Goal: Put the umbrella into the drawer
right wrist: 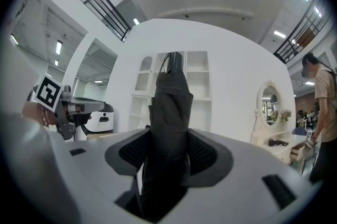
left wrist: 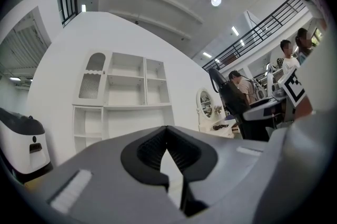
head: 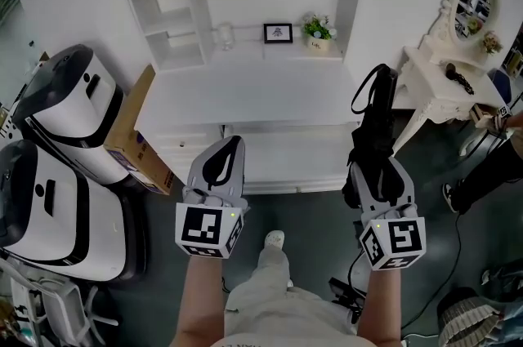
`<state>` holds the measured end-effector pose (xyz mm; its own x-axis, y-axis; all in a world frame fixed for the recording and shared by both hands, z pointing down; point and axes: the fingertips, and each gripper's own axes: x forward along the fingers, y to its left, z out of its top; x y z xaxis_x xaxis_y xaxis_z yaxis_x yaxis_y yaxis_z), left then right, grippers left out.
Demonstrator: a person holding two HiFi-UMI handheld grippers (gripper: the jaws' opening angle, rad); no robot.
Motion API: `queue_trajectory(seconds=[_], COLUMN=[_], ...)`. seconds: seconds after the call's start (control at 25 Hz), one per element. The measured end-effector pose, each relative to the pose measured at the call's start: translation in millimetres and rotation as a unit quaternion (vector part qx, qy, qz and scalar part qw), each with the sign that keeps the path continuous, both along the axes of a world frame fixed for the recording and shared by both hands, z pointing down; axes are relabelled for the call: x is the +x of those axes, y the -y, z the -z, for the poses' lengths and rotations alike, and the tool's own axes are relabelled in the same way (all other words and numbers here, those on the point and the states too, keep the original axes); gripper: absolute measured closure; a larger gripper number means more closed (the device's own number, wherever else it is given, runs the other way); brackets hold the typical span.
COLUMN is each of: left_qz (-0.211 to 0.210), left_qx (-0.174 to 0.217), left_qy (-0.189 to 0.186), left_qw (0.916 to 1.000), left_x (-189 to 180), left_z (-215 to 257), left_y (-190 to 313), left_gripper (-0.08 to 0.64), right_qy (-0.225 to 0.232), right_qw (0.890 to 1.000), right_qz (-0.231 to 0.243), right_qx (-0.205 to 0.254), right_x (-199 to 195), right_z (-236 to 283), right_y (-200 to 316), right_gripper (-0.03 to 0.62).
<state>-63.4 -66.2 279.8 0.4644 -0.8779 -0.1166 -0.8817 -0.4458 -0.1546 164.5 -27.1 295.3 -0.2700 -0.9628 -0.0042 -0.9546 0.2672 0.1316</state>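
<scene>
Black folded umbrella [right wrist: 171,91] clenched in the right claw [right wrist: 169,136]; left claw [left wrist: 167,132] closed on nothing.

Left gripper [head: 231,144]: had a smooth, light grey shell with a black teardrop shape on top
Right gripper [head: 378,167]: had the same round, light grey shell
Pads [left wrist: 184,153]: were black and ribbed, with a black rim around them
Left cube [head: 208,228]: was white with black square marks and had a tiny green light at one corner
Right cube [head: 394,241]: was white with black square marks too
Trousers [head: 270,292]: were light beige and loose
Shoe [head: 274,239]: was white
</scene>
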Motion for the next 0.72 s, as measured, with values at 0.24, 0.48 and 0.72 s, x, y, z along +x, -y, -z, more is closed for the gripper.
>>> queue_trajectory(seconds=[0.24,0.48,0.72], left_qz=[0.000,-0.005,-0.013], left_qx=[-0.002,-0.004,-0.005], left_qy=[-0.006,-0.010,-0.016], left_qw=[1.0000,0.9999,0.9998], left_x=[0.0,0.2,5.5], left_z=[-3.1,-5.5,-2.6], left_y=[46.9,105.1,163.7], left_gripper=[0.552,0.552,0.552], right_qy=[-0.004,-0.005,-0.008], right_qw=[1.000,1.000,1.000], right_qz=[0.000,-0.006,-0.014], right_qx=[-0.004,-0.008,-0.012], right_x=[1.2,2.9,8.7], right_z=[-3.1,-4.5,-1.1], right_y=[43.5,98.0,153.0], right_gripper=[0.371,0.371,0.371])
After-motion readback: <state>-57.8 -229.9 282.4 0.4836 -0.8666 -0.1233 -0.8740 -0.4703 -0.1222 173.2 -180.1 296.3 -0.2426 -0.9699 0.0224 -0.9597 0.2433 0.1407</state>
